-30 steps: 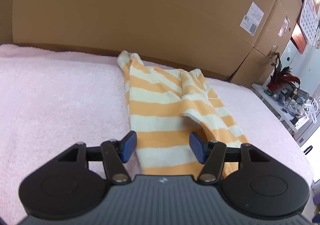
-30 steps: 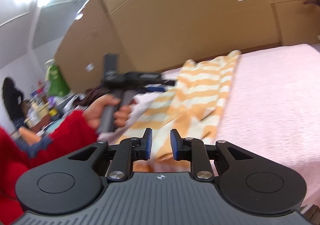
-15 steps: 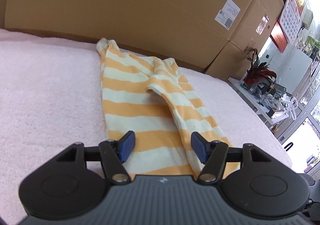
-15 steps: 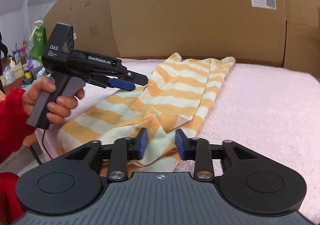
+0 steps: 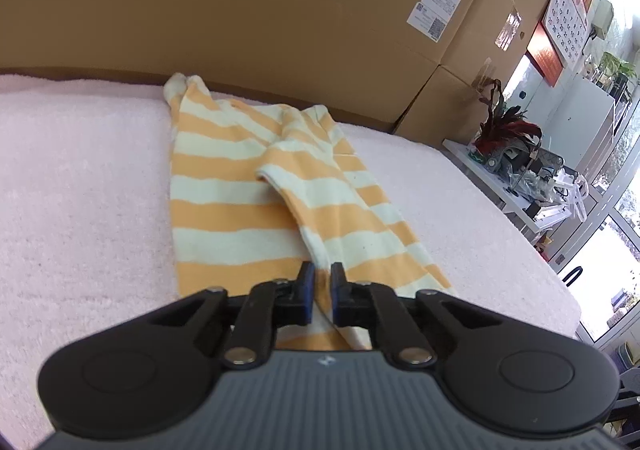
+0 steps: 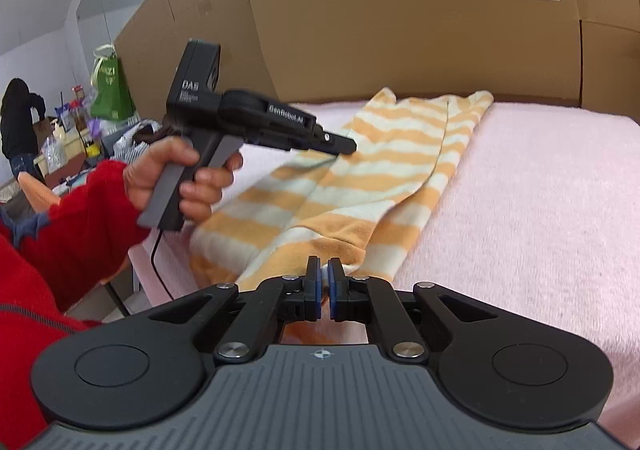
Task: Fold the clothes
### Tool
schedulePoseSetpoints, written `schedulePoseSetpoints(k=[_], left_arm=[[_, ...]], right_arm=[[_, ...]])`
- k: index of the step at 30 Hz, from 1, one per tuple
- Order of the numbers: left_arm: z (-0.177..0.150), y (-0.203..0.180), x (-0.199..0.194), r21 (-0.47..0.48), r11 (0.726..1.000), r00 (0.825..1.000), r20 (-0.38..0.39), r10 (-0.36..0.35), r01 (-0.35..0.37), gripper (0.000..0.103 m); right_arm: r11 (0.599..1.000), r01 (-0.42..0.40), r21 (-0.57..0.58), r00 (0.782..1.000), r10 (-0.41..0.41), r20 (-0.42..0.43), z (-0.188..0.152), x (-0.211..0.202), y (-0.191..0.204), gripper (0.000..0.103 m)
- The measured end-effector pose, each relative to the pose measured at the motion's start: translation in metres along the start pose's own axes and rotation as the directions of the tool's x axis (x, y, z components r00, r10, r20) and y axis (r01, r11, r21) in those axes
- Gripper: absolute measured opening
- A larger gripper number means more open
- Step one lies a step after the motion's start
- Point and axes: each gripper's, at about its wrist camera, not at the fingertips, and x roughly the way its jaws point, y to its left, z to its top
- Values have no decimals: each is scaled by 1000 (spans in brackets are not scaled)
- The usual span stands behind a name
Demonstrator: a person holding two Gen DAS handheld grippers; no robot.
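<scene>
While the pink blanket [image 5: 80,186] spreads before a wall of cardboard boxes [image 5: 248,2], your orange-and-cream striped garment [image 5: 232,178] lies lengthwise on it, one side lapped over the middle. Your left gripper [image 5: 319,277] pinches narrowly at that flap's near hem; your right gripper [image 6: 323,270] is nearly closed on the near corner, fabric bunched just ahead. Lift both evenly, keeping the hem taut and square

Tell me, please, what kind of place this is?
Probably a storeroom or workshop, not a home: large cardboard boxes stand behind the pink blanket with the striped garment, and a cluttered white table stands beside.
</scene>
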Motion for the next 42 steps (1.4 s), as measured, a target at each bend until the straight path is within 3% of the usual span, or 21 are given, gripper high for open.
schedulePoseSetpoints(k=[8,17,19,22,25,28,30,33,37,42], left_arm=[[5,5,-8,-32,998,999,19,-48,49,0],[12,7,-17,-90,985,989,42,-142,146,0],[10,8,-14,-82,987,991,29,-133,135,0],[4,12,-5,-89,992,996,-14,-91,89,0],[2,12,-11,-94,990,994,-1,-108,107,0],[5,10,-18,-71,991,994,16,-110,111,0],[4,11,-14,-69,993,996,-3,-92,92,0],[-2,14,-7,-83,992,995,-40,-94,91,0],[-6,12,-5,-84,991,994,-41,-105,102,8],[-6,10,1,-83,992,994,-47,-103,99,5]], right_arm=[[1000,4,22,1000,-4,-6,-6,-1,-2,5],[989,-91,112,994,84,70,-10,-12,-12,5],[984,-117,131,991,106,87,-10,-15,-15,5],[991,-82,110,996,79,32,-14,-9,-14,5],[997,-48,67,998,50,-24,-18,-5,-9,5],[995,-59,80,998,61,-20,-17,-9,-10,5],[995,-50,81,998,53,-34,-17,-8,-13,11],[996,-51,71,998,53,-31,-17,-11,-14,11],[995,-51,86,997,55,-46,-17,-3,-16,21],[993,-37,108,996,46,-82,-18,8,-19,27]])
